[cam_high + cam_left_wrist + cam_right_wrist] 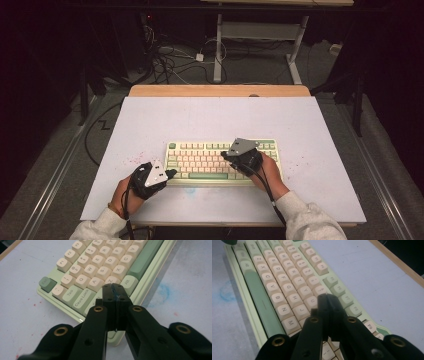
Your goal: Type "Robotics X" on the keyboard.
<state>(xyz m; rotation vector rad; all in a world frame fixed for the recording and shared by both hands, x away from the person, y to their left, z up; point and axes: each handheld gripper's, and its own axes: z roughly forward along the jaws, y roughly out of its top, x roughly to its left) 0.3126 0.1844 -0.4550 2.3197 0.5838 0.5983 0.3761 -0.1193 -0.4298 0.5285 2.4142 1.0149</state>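
On the table: 2 grippers typing at a keyboard [200, 162].
Left gripper [115, 291] and right gripper [327, 300] are both closed, empty, tips together to poke single keys.

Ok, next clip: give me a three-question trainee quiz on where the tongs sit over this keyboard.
1. True or false: both tongs are shut with nothing between the jaws.
2. Which end of the keyboard do the left tongs work at: A) the Esc and Tab end, B) the far right end?
3. Over which part of the keyboard do the right tongs hover?

Key:
1. True.
2. A; the tips sit by the Alt key at the bottom row.
3. The right middle, tips near the U key.
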